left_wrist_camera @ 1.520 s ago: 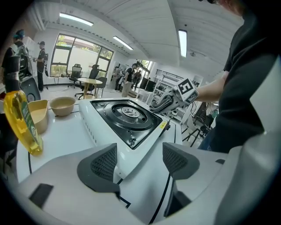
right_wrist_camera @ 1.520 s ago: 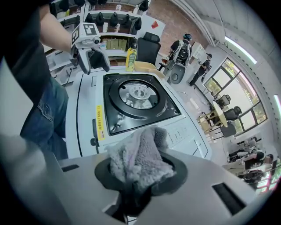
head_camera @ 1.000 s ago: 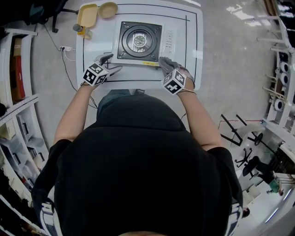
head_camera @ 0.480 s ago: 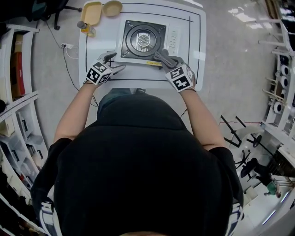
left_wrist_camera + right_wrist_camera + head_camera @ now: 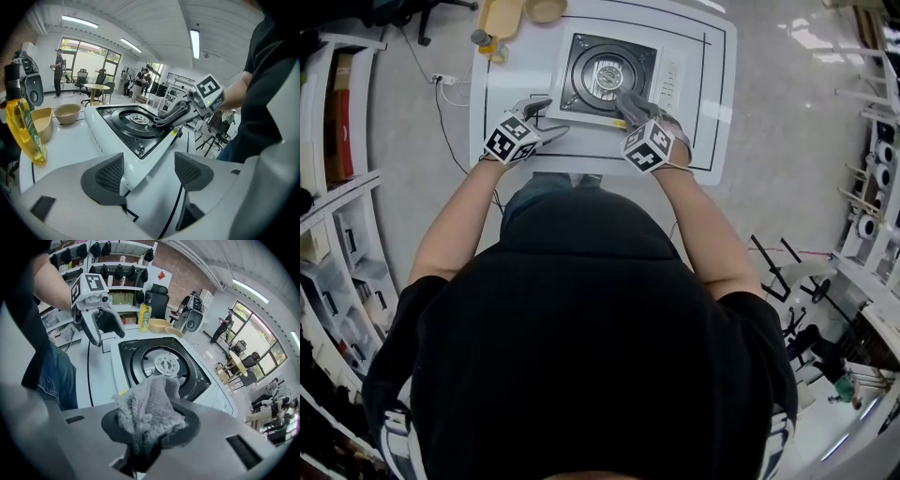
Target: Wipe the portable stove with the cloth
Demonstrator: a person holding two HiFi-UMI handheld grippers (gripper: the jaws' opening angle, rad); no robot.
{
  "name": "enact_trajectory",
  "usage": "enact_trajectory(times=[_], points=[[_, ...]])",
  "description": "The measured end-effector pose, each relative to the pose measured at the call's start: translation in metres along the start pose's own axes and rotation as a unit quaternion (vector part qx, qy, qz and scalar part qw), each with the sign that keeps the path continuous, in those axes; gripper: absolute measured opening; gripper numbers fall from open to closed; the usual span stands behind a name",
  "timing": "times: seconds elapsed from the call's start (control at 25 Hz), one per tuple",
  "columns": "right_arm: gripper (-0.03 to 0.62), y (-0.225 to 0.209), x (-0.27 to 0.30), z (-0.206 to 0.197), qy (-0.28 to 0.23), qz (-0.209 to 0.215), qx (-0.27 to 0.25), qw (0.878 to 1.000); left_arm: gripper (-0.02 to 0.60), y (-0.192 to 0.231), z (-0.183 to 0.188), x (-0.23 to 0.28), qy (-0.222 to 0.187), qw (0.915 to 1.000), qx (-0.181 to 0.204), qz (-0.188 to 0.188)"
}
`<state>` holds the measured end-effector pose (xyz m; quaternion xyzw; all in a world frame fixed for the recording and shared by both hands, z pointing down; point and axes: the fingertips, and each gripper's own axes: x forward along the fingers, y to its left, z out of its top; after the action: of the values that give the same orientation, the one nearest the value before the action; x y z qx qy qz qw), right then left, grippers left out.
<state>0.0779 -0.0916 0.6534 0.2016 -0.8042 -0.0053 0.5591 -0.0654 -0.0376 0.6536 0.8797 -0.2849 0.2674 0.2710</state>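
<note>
White counter (image 5: 712, 94), stove (image 5: 586, 66) at its middle: right gripper (image 5: 149, 425) pinches the cloth (image 5: 145, 401) over the stove's near edge, soft, light, likely best held bunched, while left gripper (image 5: 147, 171) hangs spread, empty, near-left.

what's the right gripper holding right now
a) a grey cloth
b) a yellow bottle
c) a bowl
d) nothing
a: the right gripper has its jaws shut on the grey cloth, which bunches up out of them, with the portable stove right ahead of it.
</note>
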Motion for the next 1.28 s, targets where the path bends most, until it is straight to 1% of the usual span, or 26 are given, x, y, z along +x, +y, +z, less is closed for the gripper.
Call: enact_trajectory(times=[0.2, 0.4, 0.52, 0.68, 1.0, 1.28], points=[[0.112, 0.03, 0.003, 0.014, -0.008, 0.033, -0.002, 0.999, 0.344, 0.001, 0.0, -0.001, -0.009, 0.9999, -0.009, -0.003], [0.112, 0.041, 0.007, 0.037, -0.021, 0.059, 0.0, 0.998, 0.344, 0.003, 0.0, -0.002, -0.015, 0.9998, -0.013, -0.007], [0.112, 0.048, 0.012, 0.05, -0.03, 0.069, -0.004, 0.997, 0.344, 0.003, -0.001, -0.001, -0.016, 0.9998, -0.012, -0.009], [0.11, 0.052, 0.019, 0.068, -0.044, 0.085, 0.004, 0.995, 0.344, 0.005, -0.001, -0.001, -0.017, 0.9997, -0.012, -0.009], [0.11, 0.049, 0.033, 0.109, -0.067, 0.105, 0.021, 0.992, 0.344, 0.006, -0.002, -0.005, -0.023, 0.9996, -0.014, -0.013], [0.11, 0.022, 0.051, 0.134, -0.075, 0.103, 0.028, 0.991, 0.344, 0.01, -0.001, -0.003, -0.023, 0.9995, -0.013, -0.014]])
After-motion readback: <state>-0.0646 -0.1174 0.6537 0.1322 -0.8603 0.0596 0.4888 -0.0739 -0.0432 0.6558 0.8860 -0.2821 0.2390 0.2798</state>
